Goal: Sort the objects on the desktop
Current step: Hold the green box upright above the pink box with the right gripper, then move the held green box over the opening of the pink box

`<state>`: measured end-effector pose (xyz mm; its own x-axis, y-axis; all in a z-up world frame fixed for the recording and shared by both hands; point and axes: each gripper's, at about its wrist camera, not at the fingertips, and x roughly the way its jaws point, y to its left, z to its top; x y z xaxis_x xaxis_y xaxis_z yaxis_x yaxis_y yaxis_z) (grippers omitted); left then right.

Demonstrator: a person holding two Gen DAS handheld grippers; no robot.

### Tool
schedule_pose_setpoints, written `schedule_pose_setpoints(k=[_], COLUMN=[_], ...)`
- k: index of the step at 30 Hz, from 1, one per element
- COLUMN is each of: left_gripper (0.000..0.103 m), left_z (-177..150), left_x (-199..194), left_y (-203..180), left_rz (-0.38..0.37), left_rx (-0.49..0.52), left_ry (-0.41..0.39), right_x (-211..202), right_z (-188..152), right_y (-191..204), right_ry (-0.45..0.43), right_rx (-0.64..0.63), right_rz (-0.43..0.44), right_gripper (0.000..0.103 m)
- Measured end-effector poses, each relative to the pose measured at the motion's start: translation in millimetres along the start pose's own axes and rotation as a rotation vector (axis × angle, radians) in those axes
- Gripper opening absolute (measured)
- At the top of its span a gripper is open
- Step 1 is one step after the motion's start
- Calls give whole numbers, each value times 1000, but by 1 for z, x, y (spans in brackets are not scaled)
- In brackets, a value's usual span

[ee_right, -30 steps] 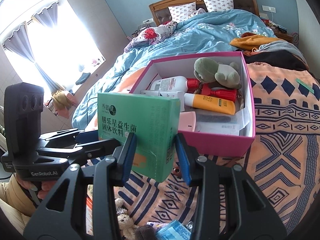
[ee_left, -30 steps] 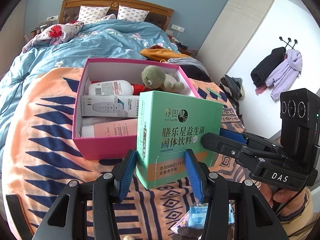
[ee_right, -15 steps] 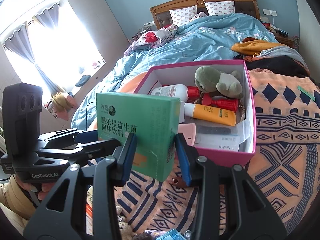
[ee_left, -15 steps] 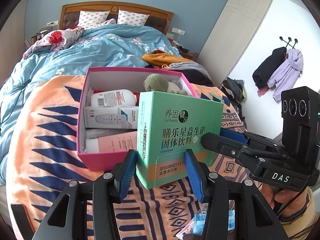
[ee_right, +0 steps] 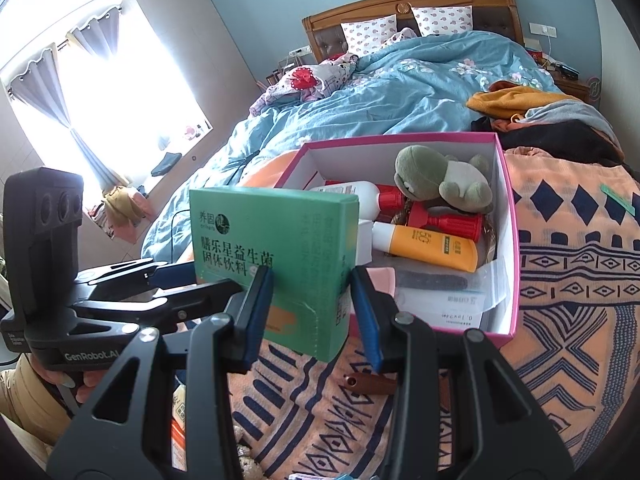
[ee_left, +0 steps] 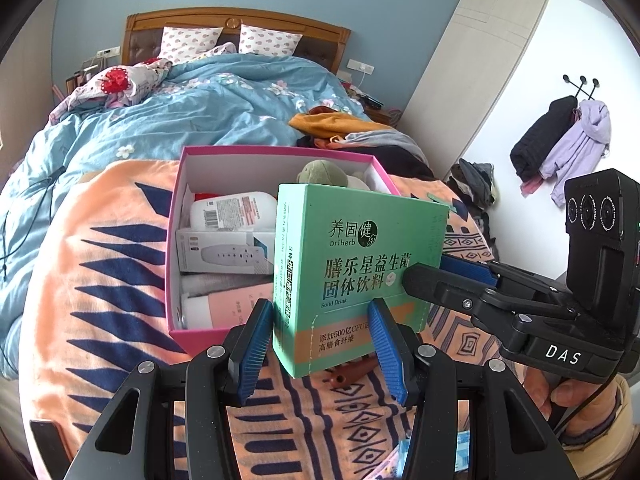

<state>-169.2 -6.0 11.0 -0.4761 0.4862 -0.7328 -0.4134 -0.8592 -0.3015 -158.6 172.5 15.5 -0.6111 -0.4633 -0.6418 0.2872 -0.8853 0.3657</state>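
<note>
The left gripper [ee_left: 324,340] and the right gripper [ee_right: 310,312] both pinched the green box [ee_left: 356,276] between their blue pads, left across its narrow spine, right across its other edge. The box hung upright, its long axis vertical, above the patterned blanket [ee_left: 120,320] just short of the pink box's [ee_right: 510,240] near edge. That open box, already holding bottles and a plush toy [ee_right: 440,180], lay straight ahead of both pairs of fingers, equally near to each.
</note>
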Motion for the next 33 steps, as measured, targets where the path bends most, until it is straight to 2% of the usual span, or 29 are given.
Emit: schedule_pose_setpoints(k=[33], left_gripper=[50], left_z=[24], left_x=[11], left_y=[9], left_rz=[29], left_rx=[20], left_ry=[-20], right_x=[17], right_z=[24], right_y=[-6], right_ry=[-9], right_rx=[2], right_rz=[0], right_gripper=[43])
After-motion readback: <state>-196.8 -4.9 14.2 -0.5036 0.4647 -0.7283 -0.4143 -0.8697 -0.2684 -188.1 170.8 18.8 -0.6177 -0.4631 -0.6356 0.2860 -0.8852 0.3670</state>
